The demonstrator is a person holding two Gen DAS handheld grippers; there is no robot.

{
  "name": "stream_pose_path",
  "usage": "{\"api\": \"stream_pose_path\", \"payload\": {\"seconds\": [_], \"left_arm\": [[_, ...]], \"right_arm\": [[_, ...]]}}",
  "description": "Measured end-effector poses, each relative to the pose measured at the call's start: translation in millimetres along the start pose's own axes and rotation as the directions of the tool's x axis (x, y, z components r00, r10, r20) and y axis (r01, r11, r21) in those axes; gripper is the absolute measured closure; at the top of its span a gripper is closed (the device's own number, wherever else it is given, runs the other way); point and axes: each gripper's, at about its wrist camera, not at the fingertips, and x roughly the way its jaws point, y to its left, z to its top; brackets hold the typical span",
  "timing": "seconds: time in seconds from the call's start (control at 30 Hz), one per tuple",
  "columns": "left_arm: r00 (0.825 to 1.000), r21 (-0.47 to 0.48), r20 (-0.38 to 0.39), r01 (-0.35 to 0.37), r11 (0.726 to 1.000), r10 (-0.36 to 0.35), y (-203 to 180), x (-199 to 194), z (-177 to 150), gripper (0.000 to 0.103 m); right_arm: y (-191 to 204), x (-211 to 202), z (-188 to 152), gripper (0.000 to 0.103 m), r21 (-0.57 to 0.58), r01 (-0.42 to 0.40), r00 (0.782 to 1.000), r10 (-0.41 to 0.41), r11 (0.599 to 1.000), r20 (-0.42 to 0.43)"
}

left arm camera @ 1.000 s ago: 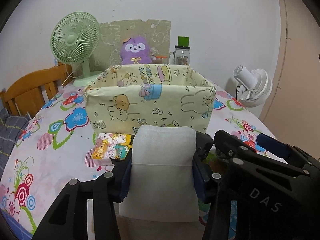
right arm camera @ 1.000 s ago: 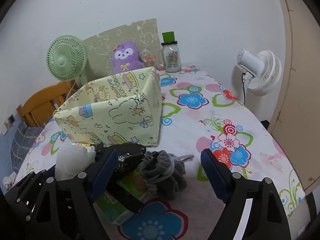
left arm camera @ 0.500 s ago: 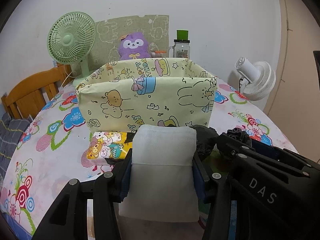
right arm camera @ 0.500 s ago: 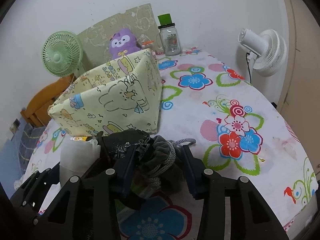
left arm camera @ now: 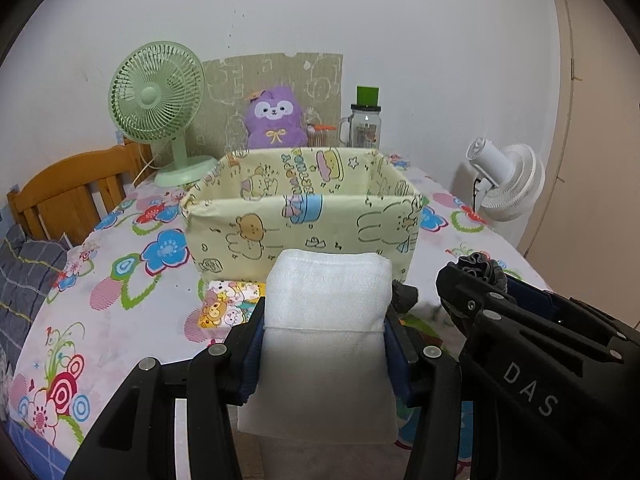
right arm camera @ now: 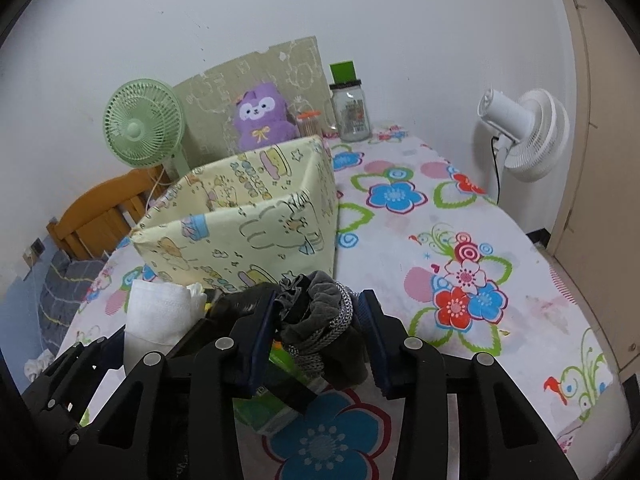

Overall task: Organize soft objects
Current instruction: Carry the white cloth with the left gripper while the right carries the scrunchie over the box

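Observation:
My left gripper [left arm camera: 325, 312] is shut on a folded white cloth [left arm camera: 326, 308] and holds it above the table, in front of the yellow cartoon-print fabric box [left arm camera: 304, 216]. My right gripper [right arm camera: 318, 316] is shut on a grey drawstring pouch [right arm camera: 320, 312], lifted just in front of the same box [right arm camera: 248, 220]. The white cloth [right arm camera: 156, 312] shows at the left of the right wrist view. The pouch's top [left arm camera: 482, 266] peeks above the right gripper in the left wrist view.
A cartoon tissue pack [left arm camera: 228, 304] lies before the box. A green packet [right arm camera: 280, 364] lies under the right gripper. A green fan [left arm camera: 160, 104], purple plush [left arm camera: 274, 120] and jar [left arm camera: 365, 124] stand at the back. A white fan [left arm camera: 508, 180] is right, a wooden chair [left arm camera: 72, 192] left.
The right gripper has closed on the grey pouch and lifted it off the table. The left gripper has risen a little with the white cloth still held.

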Motion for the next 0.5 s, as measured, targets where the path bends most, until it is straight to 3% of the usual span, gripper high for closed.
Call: {"api": "stream_pose_path", "payload": {"seconds": [0.5], "left_arm": [[0.998, -0.006, 0.056, 0.023, 1.0, -0.022, 7, -36, 34, 0.05]], "right_arm": [[23, -44, 27, 0.059, -0.031, 0.025, 0.996, -0.022, 0.999, 0.086]]}}
